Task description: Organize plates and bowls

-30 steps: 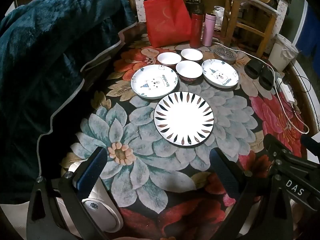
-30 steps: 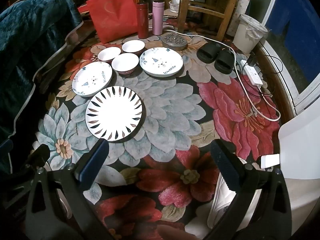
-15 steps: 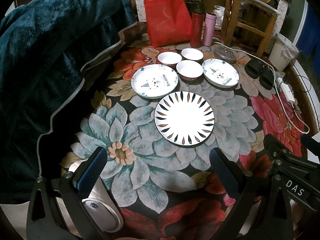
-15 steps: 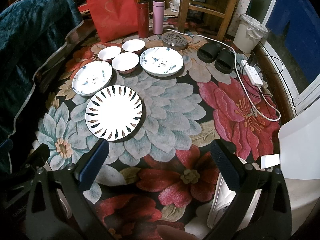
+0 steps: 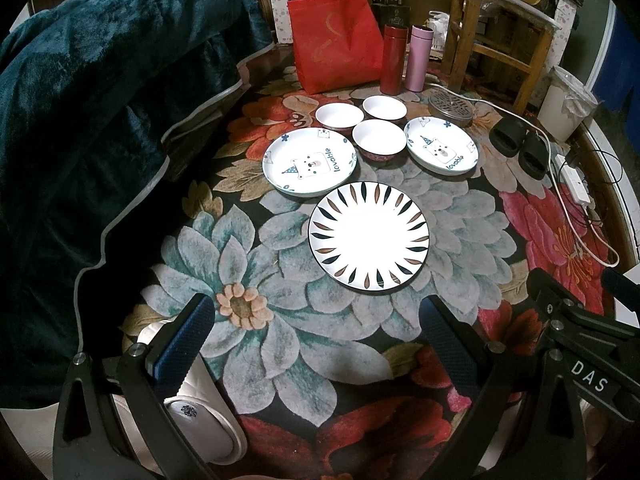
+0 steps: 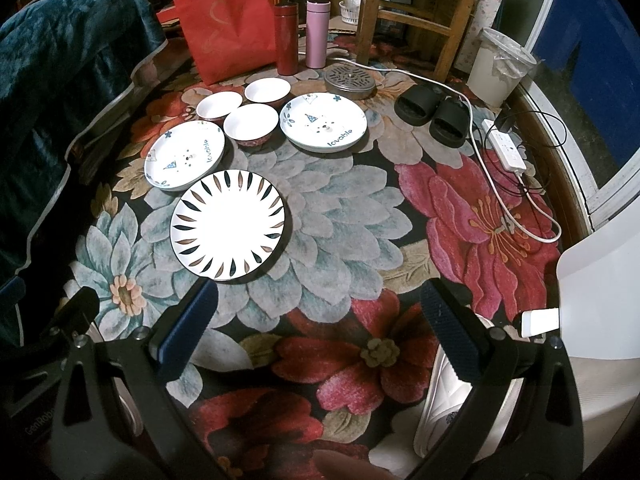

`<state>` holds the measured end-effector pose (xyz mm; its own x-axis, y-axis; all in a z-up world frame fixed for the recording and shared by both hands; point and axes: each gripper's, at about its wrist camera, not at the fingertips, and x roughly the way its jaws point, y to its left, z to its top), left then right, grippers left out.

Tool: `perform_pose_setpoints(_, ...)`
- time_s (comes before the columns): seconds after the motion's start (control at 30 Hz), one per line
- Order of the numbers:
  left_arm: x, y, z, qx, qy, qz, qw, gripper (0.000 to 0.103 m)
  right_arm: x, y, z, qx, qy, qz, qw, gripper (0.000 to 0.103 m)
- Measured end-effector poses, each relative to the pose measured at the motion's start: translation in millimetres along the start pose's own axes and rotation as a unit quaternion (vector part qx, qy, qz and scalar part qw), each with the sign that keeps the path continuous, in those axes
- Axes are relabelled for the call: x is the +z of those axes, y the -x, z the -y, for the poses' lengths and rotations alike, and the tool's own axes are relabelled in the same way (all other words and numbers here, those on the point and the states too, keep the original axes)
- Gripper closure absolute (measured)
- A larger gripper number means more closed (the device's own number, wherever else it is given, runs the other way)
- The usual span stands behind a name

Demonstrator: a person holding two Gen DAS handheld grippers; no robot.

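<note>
Grippers both spread wide, empty: left gripper [image 5: 316, 326], right gripper [image 6: 318, 310], hovering over floral rug [image 6: 340, 216]. Petal plate [image 5: 368, 235] lies just ahead, bear plates and bowls behind it. Only right view shows white chair [image 6: 600, 292].

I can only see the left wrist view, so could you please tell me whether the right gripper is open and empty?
Observer: Yes, the right gripper has its jaws wide apart with nothing between them, above the floral rug.
Operator: Thank you. Is anything off to its right?
Observer: A large smooth white plastic object stands at the rug's right edge.
Operator: And anything underneath it?
Observer: A white shoe lies below its right finger.
</note>
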<state>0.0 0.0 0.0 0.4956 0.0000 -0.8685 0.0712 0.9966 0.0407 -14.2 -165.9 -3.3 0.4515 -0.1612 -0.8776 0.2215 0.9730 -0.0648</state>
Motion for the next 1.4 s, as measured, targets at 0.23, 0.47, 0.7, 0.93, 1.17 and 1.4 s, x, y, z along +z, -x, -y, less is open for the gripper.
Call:
perform_pose_setpoints(0.23, 0, 0, 0, 0.0, 0.0, 0.0, 1.0, 0.001, 0, 0, 0, 0.0, 0.0, 0.0, 1.0, 0.002)
perform_pose_setpoints(0.47, 0, 0, 0, 0.0, 0.0, -0.001, 1.0, 0.001, 0, 0, 0, 0.0, 0.0, -0.001, 1.0, 0.002)
perform_pose_setpoints(0.7, 0, 0, 0, 0.0, 0.0, -0.001, 1.0, 0.001, 0, 0, 0, 0.0, 0.0, -0.001, 1.0, 0.002)
perform_pose_setpoints(0.93, 0, 0, 0, 0.0, 0.0, 0.0, 1.0, 0.001, 0, 0, 0, 0.0, 0.0, -0.001, 1.0, 0.002)
perform_pose_setpoints(1.17, 0, -1, 0, 0.002, -0.001, -0.003, 1.0, 0.001, 0, -2, 0, 0.0, 0.001, -0.002, 1.0, 0.002)
perform_pose_setpoints(1.4, -2, -16, -2, 0.002, 0.002, -0.017, 0.9999, 0.001, 0, -9, 0, -0.002, 0.0, -0.009, 1.0, 0.002)
